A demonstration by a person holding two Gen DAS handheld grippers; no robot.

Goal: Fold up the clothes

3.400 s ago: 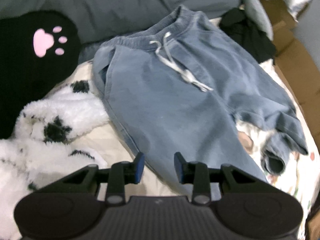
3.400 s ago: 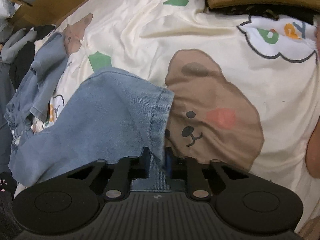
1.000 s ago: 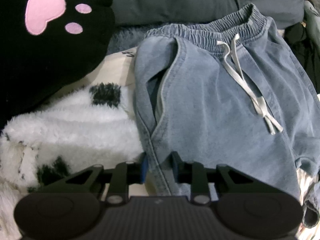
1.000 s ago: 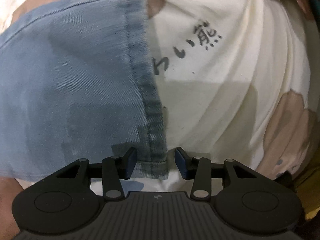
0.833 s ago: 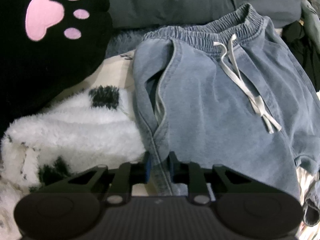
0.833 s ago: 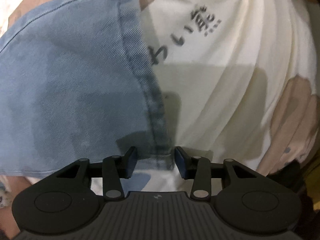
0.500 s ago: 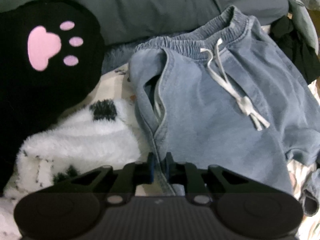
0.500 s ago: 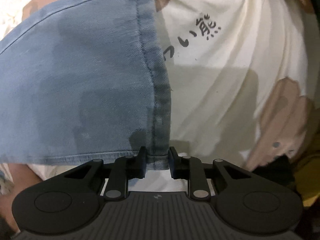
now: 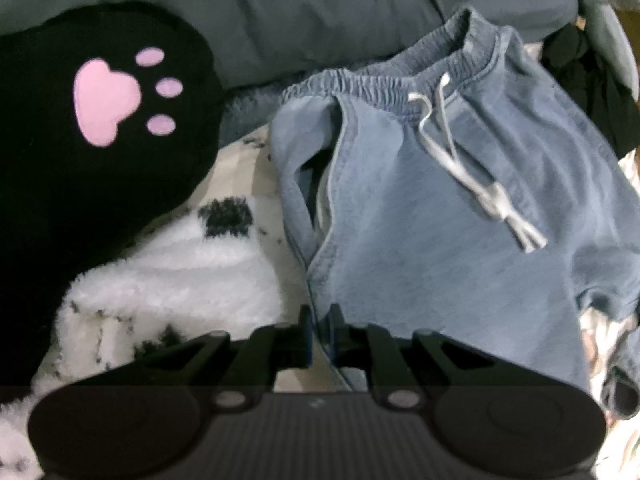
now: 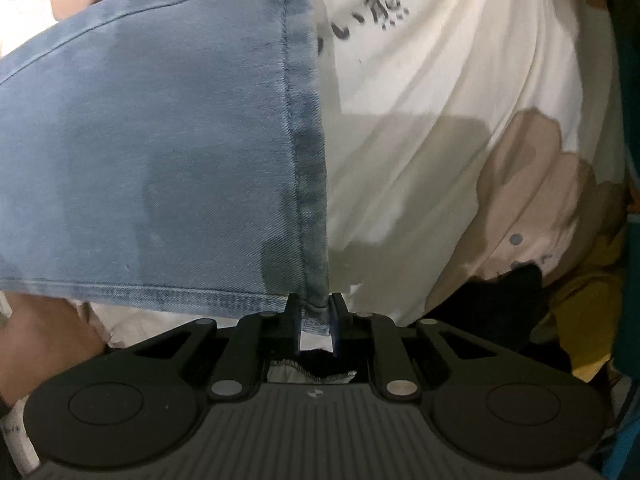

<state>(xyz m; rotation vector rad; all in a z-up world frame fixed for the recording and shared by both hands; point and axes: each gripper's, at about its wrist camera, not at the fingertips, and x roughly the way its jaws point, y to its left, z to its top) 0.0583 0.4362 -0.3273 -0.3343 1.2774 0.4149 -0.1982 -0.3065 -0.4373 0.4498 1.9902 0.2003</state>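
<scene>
Left tongs (image 9: 320,334) clamped on trousers' (image 9: 440,240) side seam, right tongs (image 10: 315,320) closing on hem corner (image 10: 314,308); may slip out when lifted.

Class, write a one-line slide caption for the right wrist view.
Right gripper closing on the hem corner of a blue denim trouser leg above a cream cartoon-print bedsheet.

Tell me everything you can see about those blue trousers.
The trousers look like soft, faded blue denim, with a gathered elastic waistband, a white drawstring and a gaping side pocket. They lie spread on a printed cream sheet. The left gripper pinches their side seam; the right gripper is closing on a hem corner.
</scene>
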